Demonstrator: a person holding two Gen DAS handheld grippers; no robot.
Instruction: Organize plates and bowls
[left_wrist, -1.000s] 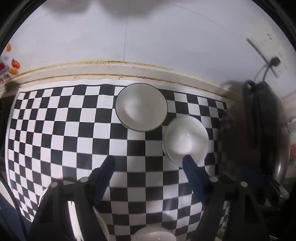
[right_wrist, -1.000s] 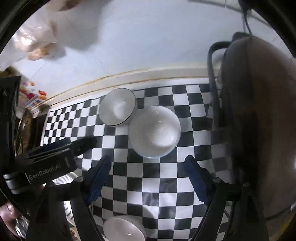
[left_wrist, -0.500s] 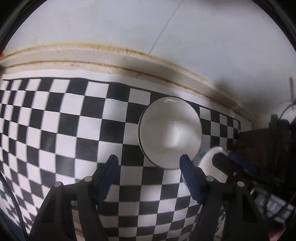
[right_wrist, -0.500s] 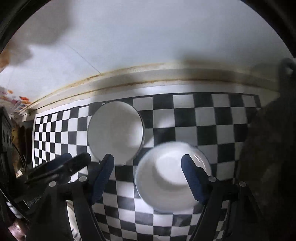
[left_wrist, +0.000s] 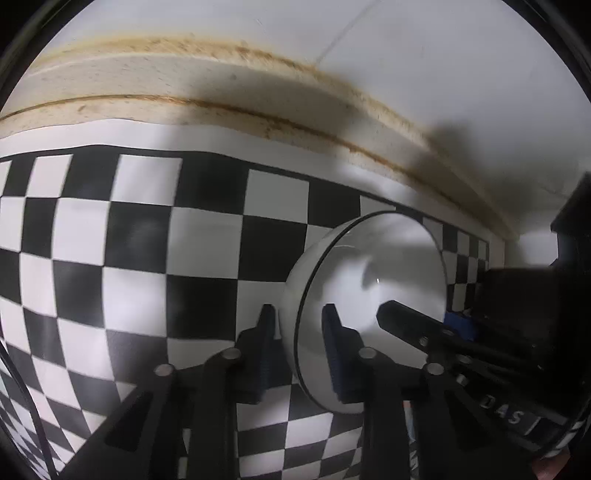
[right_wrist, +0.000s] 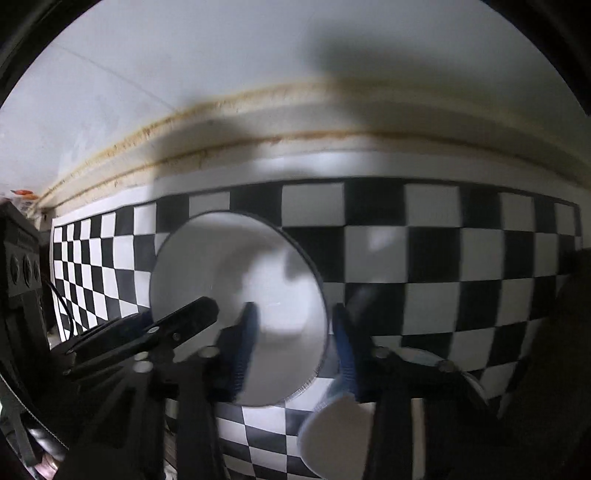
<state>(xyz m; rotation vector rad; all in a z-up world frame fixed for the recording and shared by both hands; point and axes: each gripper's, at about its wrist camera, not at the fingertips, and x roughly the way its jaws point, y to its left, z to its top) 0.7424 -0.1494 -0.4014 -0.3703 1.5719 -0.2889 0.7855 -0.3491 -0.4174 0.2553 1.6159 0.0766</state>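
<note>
Two grippers meet on one white bowl (left_wrist: 369, 280) with a thin dark rim, which sits on the checkered mat (left_wrist: 147, 240) near the back wall.

The left gripper (left_wrist: 298, 314) straddles the bowl's left wall, one blue finger outside and one inside. The jaws are drawn in close and appear clenched on that wall. The bowl looks tipped, its outer side showing, so I judge it is partly carried.

In the right wrist view, the right gripper (right_wrist: 293, 310) straddles the opposite wall, with one finger inside and one just outside the rim. That view is smeared by motion, and I cannot tell whether its jaws have closed on the wall.

Judged as a grasp-and-lift for stacking, the step goes best if:
- each pad seats well below the rim, so the curved wall does not squirt out;
- both sides rise together and the bowl stays level;
- the two grippers do not pull apart, since opposing tugs on glazed ceramic invite a slip.

A second white dish (right_wrist: 332, 428), blurred, lies low in the right wrist view, just under the right gripper. It is likely the stacking partner, so the held bowl should clear its rim before being lowered.
</note>
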